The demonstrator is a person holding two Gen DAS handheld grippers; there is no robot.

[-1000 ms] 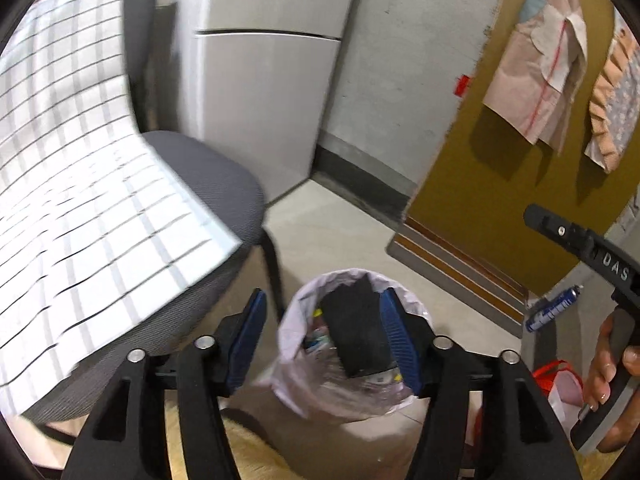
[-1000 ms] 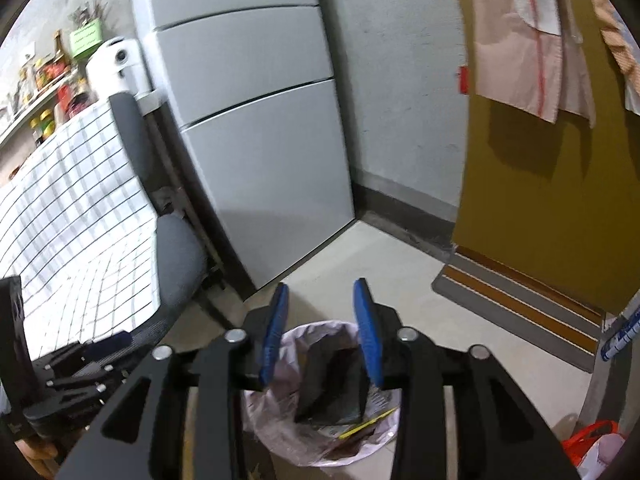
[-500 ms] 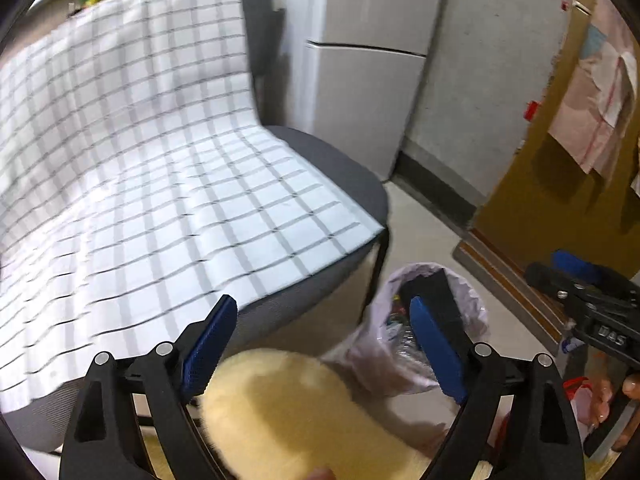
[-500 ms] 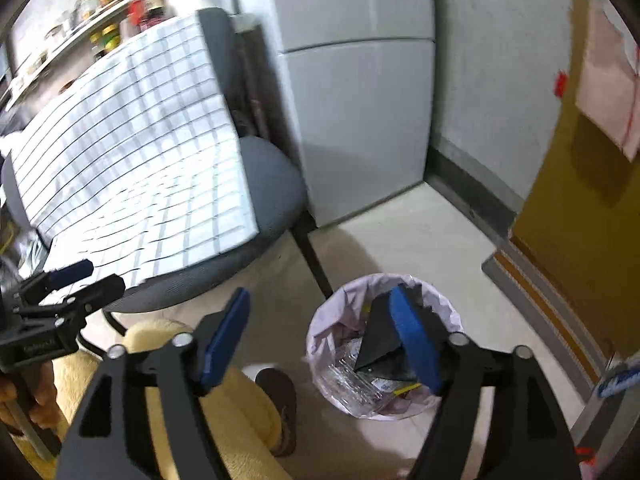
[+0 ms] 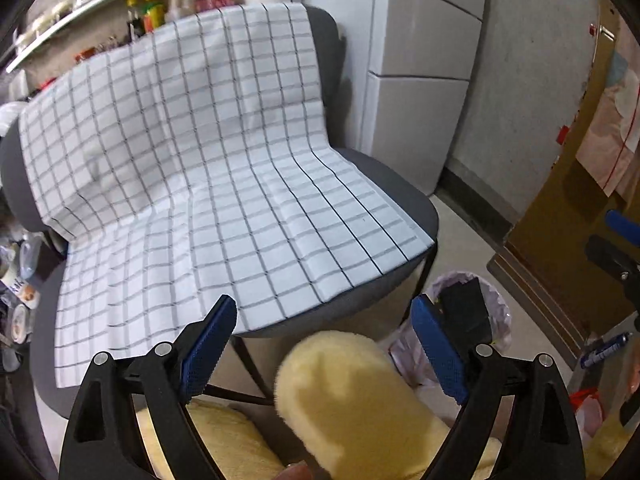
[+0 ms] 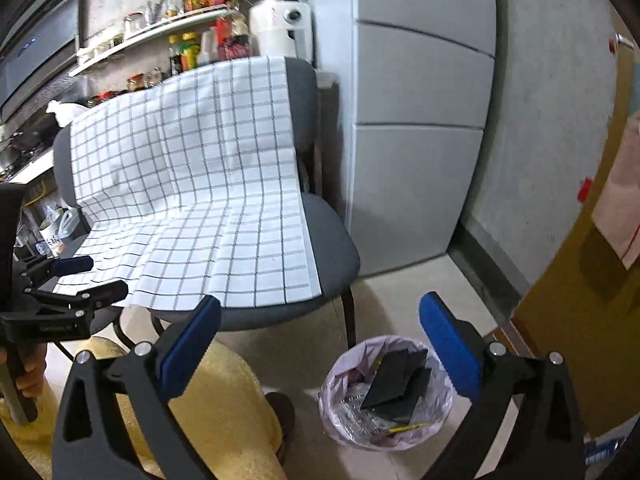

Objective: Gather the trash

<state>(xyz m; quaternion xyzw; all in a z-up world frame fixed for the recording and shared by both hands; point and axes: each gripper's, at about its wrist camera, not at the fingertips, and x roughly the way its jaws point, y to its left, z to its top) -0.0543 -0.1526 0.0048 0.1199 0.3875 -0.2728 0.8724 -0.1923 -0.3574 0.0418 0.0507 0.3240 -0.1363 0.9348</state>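
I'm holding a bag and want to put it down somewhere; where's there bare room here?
The checked cloth over the chair is bare. So is the floor between the chair, the fridge and the bin. The shelf of bottles is crowded, and so is the floor left of the chair.

Both grippers look the same: black plastic w/ 2 long fingers. The left gripper [image 5: 320, 344] has bumpy blue pads [image 5: 206, 346] on the inside of each finger & shiny round silver screws [image 5: 163, 348] on top. The right gripper [image 6: 318, 346] has smooth-looking blue pads [image 6: 448, 346], silver screws, plus triangle holes in its black arms. Small white letters sit on the side of the left one. The person wears fluffy yellow pants [image 6: 224, 416] & a brown shoe [image 6: 284, 412].
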